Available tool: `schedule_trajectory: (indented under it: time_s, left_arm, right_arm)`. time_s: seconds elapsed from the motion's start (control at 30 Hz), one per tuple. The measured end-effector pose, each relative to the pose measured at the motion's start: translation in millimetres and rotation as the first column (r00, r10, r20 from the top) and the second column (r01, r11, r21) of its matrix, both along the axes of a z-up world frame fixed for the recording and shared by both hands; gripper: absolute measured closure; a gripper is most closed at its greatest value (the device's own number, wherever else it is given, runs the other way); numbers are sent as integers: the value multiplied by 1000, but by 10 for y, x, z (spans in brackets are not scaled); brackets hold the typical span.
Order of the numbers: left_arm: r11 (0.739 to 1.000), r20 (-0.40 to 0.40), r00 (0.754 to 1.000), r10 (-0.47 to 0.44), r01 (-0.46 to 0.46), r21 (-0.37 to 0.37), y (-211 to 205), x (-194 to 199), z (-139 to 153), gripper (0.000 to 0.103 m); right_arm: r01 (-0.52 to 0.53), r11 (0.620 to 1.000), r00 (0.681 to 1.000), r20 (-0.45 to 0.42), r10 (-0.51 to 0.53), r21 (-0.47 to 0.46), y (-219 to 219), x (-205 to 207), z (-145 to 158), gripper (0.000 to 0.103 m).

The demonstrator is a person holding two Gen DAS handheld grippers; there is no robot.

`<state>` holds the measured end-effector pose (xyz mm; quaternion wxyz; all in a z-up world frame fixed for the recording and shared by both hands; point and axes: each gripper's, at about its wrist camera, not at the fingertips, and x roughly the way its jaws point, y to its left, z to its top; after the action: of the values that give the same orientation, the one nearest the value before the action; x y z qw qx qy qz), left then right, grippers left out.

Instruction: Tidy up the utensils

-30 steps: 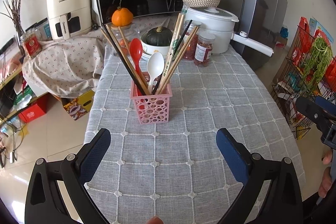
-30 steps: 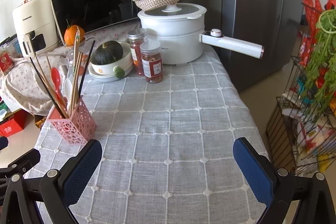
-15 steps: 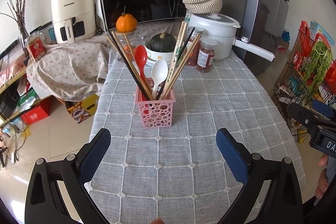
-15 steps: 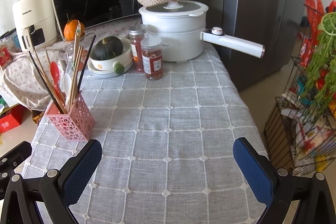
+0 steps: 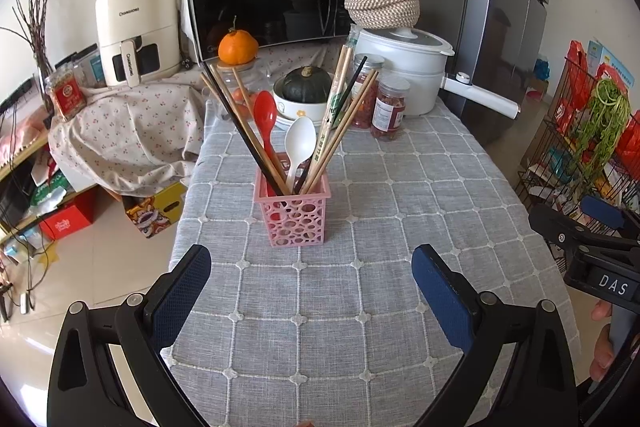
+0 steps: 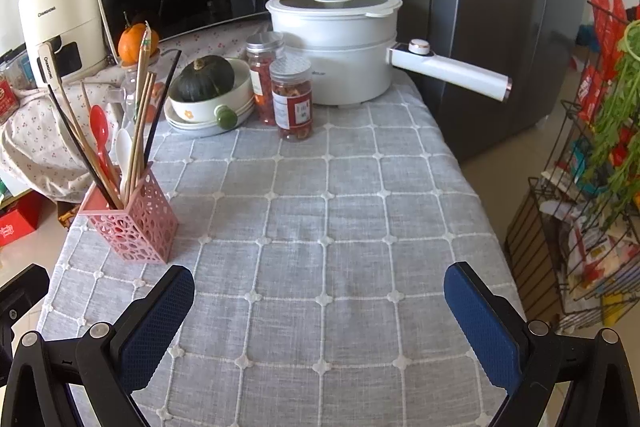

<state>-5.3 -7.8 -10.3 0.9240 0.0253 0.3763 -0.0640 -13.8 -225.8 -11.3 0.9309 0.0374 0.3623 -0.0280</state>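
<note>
Left claw: the left claw (image 5: 311,291) was released, its blue pads spread wide over bare checked cloth, nothing between them.
Right claw: the right claw (image 6: 319,311) was likewise released and empty; in the left wrist view part of it showed at 3 o'clock, off the right edge of the tabletop.
Tabletop: the tabletop (image 6: 328,227) carried a grey checked cloth; its left edge dropped to tiled floor, its right edge faced a wire rack (image 6: 580,227) of groceries.
Pink utensil holder: the pink utensil holder (image 5: 293,213) stood upright at 12 o'clock from the left claw, apart from both pads; from the right wrist it sat at 10 o'clock, near the left edge of the tabletop.
Contents: a red spoon (image 5: 265,117), a white spoon (image 5: 301,141) and chopsticks (image 5: 340,123) stood fanned out in the holder, leaning to both sides.
Open room: bare cloth ran from the holder to both claws and across to the right edge.
Far end: at 12 o'clock a bowl holding a green squash (image 6: 206,77), two jars (image 6: 291,95) and a white pot (image 6: 336,43) with a long handle reaching past the right edge crowded the back.
Behind: a microwave (image 5: 272,3) and an air fryer (image 5: 138,31) stood beyond.
</note>
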Motion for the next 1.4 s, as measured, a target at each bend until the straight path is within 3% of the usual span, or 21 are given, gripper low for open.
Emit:
schedule_trajectory:
  time_s: [1.4]
  left_arm:
    - [1000, 6, 1000, 9, -9, 7, 21, -18, -12, 1]
  right_arm:
    - [12, 1000, 999, -30, -11, 14, -6, 20, -65, 0]
